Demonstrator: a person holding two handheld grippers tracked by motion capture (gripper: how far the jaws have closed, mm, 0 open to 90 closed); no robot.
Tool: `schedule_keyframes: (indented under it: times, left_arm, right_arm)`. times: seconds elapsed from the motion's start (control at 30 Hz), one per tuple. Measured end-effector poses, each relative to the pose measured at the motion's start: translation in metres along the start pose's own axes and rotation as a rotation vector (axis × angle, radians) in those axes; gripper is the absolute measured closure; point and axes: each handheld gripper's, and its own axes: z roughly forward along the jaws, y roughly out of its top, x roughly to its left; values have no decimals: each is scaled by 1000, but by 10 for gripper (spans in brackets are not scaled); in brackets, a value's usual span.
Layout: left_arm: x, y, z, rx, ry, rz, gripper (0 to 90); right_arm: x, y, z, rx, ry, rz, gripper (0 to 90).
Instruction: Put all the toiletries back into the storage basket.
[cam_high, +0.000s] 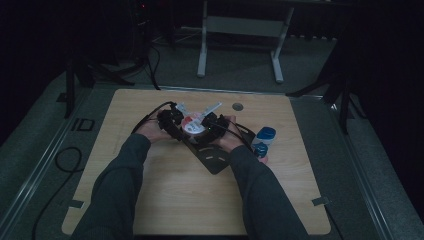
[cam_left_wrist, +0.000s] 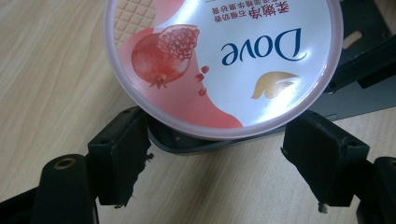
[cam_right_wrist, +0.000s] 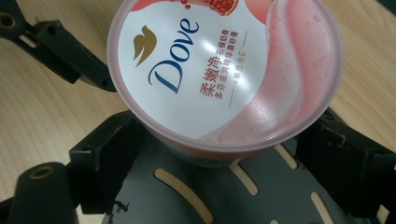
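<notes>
Forearms: two dark sleeves (cam_high: 125, 185) rise from the bottom edge of the high view and meet at mid-frame.
Left gripper (cam_left_wrist: 212, 172): jaws spread wide, one on each side of the near rim of the jar, neither pad seen to press on it.
Right gripper (cam_right_wrist: 229, 175): jaws likewise wide apart, flanking the jar's near wall from the opposite side, over the plate.
Jar: the Dove jar (cam_high: 192, 125), lid (cam_left_wrist: 224, 60) pink and white with a pomegranate picture, stands at the centre of the high view between both grippers, on the upper end of a dark slotted plate (cam_right_wrist: 210, 196).
Obstacles: blue-capped bottles (cam_high: 263, 141) stand just right of the right forearm, near the plate; white tube (cam_high: 212, 108) lies just behind the jar.
Open room: bare wooden table (cam_high: 175, 200) lower centre and far left; a round hole (cam_high: 238, 106) sits near the upper edge.
Edges: the tabletop ends well clear of the jar on every side.
</notes>
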Motion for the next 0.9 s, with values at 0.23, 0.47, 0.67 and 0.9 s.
schedule_keyframes:
  times: [0.23, 0.47, 0.67, 0.9]
  left_arm:
    - [-1, 0, 7, 19, 17, 0, 228]
    - [-2, -3, 15, 56, 22, -10, 228]
    - [-4, -4, 17, 75, 27, -23, 243]
    - [-2, -15, 5, 5, 17, -67, 303]
  right_arm:
    - [-1, -6, 7, -3, 10, 42, 145]
    - [0, -10, 13, 17, 13, 43, 149]
    - [-1, -15, 17, 9, 32, 72, 180]
    - [1, -19, 15, -7, 24, 84, 206]
